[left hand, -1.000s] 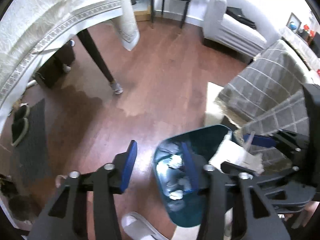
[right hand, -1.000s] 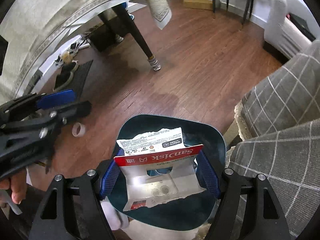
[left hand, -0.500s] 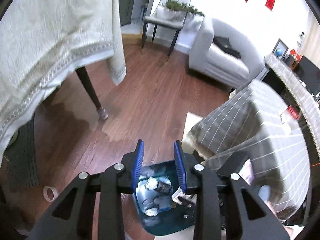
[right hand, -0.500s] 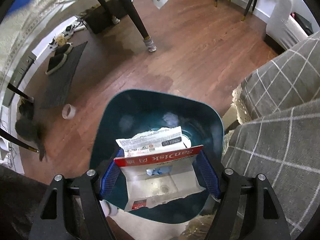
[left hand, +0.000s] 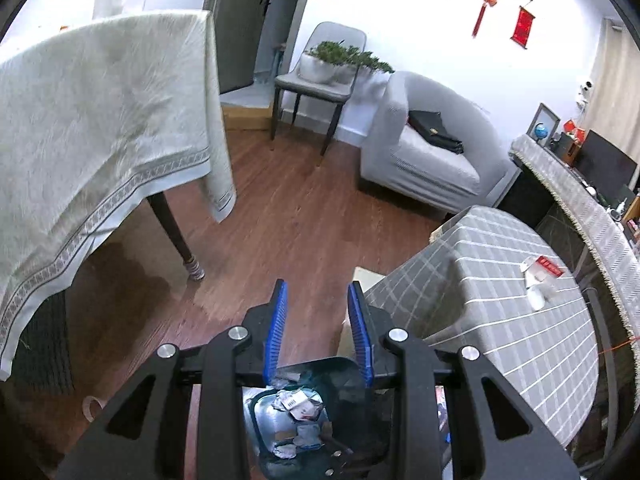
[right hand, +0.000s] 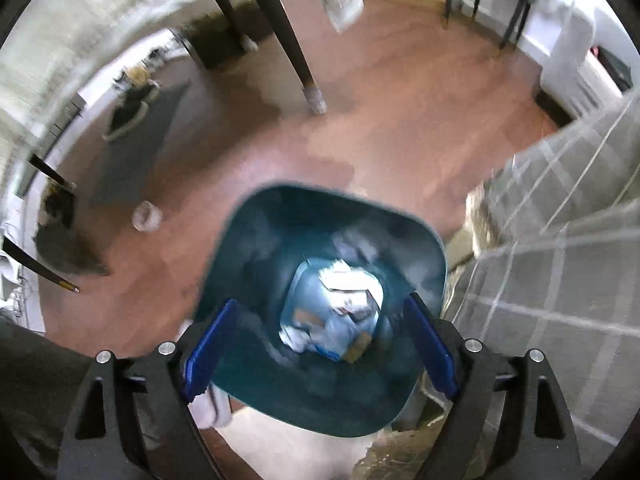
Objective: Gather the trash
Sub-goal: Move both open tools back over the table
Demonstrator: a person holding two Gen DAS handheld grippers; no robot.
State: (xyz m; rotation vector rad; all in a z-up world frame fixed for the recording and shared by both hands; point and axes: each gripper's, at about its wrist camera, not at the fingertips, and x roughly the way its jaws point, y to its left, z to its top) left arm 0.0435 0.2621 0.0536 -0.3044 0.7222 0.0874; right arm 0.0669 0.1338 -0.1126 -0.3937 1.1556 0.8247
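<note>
Step in hand: a piece of trash is judged to have just been dropped into the teal bin (right hand: 320, 320); the next piece is to be fetched
Right gripper (right hand: 320, 344): spread wide with nothing between the pads; its jaws have just been opening, and the card packaging held between them half a second ago is no longer there
Left gripper (left hand: 318, 332): narrowed but not pressed together, a clear gap seen between the blue pads, nothing pinched; it is held above the bin and pointed across the room
Bin: stood on the wooden floor (right hand: 380, 120), just beside the grey checked desk (left hand: 520, 300); in the right wrist view it lies at 6 o'clock, directly under the spread gripper
Bin contents: torn white packaging and paper scraps (right hand: 340, 300) are seen at the bottom; details are blurred
Remaining trash: a red-and-clear wrapper (left hand: 542, 272) is left on the checked desk at 3 o'clock in the left wrist view; a tape roll (right hand: 147, 216) lies on the floor at 9 o'clock in the right wrist view, though whether it counts as trash cannot be told
Doing it well: the right gripper is best kept spread and lifted straight clear of the rim; the wrapper is light and thin, so it should be approached low and pinched at an edge
</note>
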